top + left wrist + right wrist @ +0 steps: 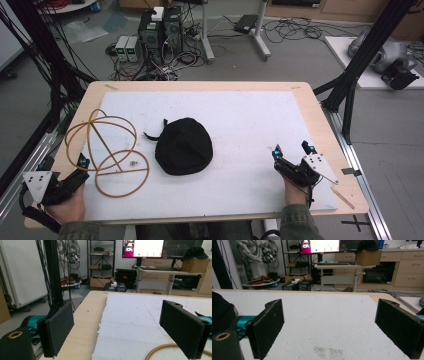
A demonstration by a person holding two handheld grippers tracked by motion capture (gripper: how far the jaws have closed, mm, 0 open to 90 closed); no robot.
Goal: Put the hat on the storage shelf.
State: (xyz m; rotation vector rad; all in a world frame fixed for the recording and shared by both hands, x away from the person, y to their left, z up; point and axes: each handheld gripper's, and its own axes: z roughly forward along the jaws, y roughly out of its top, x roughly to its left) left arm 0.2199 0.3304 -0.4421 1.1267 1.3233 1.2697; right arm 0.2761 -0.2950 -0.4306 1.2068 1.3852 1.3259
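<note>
A black cap (183,146) lies flat in the middle of the white mat (240,115), its strap trailing to the left. Left of it rests a tan frame of joined hoops (107,150). My left gripper (64,162) sits at the table's front left corner, open, just beside the hoops' near left edge. In the left gripper view its jaws (122,332) hold nothing, and a curve of the hoop (160,350) lies low between them. My right gripper (293,149) rests open at the front right, well apart from the cap. Its view (329,332) has bare mat between the jaws and the cap (220,312) at the left edge.
The mat covers most of the wooden table (320,125), leaving a bare wood strip (85,327) along the left. Black frame posts (360,60) stand at the table's corners. Computers and cables (160,35) lie on the floor beyond the far edge.
</note>
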